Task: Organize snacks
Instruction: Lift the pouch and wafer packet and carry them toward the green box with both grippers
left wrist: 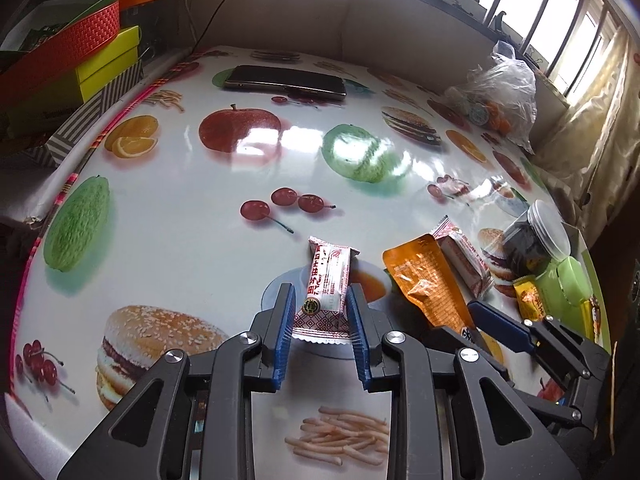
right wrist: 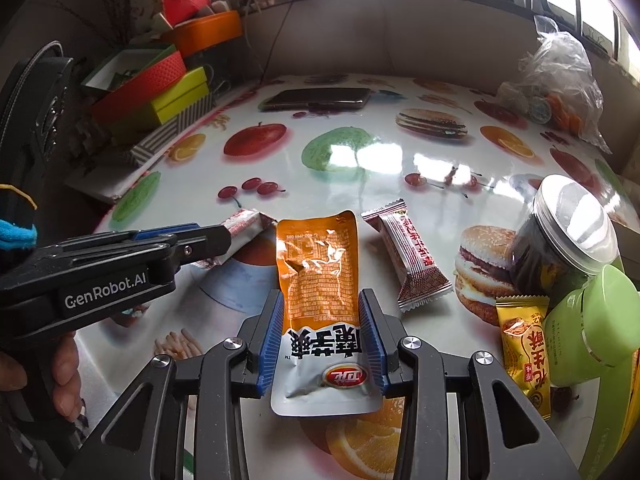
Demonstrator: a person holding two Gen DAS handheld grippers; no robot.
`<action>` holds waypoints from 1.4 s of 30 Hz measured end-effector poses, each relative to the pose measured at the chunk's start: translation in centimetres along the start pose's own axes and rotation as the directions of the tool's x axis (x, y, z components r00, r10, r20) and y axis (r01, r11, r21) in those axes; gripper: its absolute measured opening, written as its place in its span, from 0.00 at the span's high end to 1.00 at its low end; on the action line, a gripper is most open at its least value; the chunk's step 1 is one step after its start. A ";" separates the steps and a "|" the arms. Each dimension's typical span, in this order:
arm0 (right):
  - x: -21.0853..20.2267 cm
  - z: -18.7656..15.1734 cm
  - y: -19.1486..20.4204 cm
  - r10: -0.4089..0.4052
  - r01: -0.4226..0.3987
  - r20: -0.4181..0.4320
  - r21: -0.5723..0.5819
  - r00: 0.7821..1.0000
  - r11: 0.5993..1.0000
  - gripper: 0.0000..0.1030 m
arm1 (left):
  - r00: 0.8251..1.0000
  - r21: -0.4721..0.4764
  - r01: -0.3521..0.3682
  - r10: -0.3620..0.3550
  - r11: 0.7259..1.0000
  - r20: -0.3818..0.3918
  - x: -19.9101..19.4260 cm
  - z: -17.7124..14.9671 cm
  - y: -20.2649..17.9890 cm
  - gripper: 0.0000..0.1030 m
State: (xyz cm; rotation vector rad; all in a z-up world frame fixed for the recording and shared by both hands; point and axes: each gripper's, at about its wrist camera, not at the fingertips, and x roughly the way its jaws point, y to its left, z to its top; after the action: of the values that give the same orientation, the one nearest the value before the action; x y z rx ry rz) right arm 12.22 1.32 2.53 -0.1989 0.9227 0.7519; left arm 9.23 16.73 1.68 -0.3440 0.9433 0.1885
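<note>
My left gripper is shut on a red-and-white wrapped snack bar, its blue pads pressing the bar's long sides just above the fruit-print table. From the right wrist view the same gripper reaches in from the left with that bar at its tip. My right gripper is shut on an orange and silver pouch, which sticks out forward between the pads. Beside the pouch lies a second red-and-white bar. A yellow peanut packet lies at the right.
A clear jar with dark contents and a green container crowd the right edge. A phone lies at the far side, with a plastic bag of snacks at the far right. Stacked boxes stand beyond the left edge.
</note>
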 end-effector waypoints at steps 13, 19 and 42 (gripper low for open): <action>-0.4 -0.5 0.0 -0.005 0.005 0.000 0.005 1.000 1.000 0.65 | 1.000 0.034 -0.004 0.005 0.999 -0.013 1.1 0.2 -0.6 0.63; -0.2 -0.5 -0.4 -0.005 0.006 -0.008 0.018 1.000 1.000 0.65 | 0.999 0.055 -0.035 0.036 0.998 -0.018 1.7 0.5 -1.1 0.63; -4.0 -0.6 0.4 0.024 -0.026 0.062 0.027 0.998 0.999 0.65 | 0.997 0.053 -0.044 0.040 0.998 0.072 -3.8 -1.0 -1.5 0.80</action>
State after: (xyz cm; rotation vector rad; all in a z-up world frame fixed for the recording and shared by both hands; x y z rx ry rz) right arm 10.02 -0.65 5.39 -0.1392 0.8780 0.7642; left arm 6.72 14.93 4.50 -0.2656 0.8840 0.2119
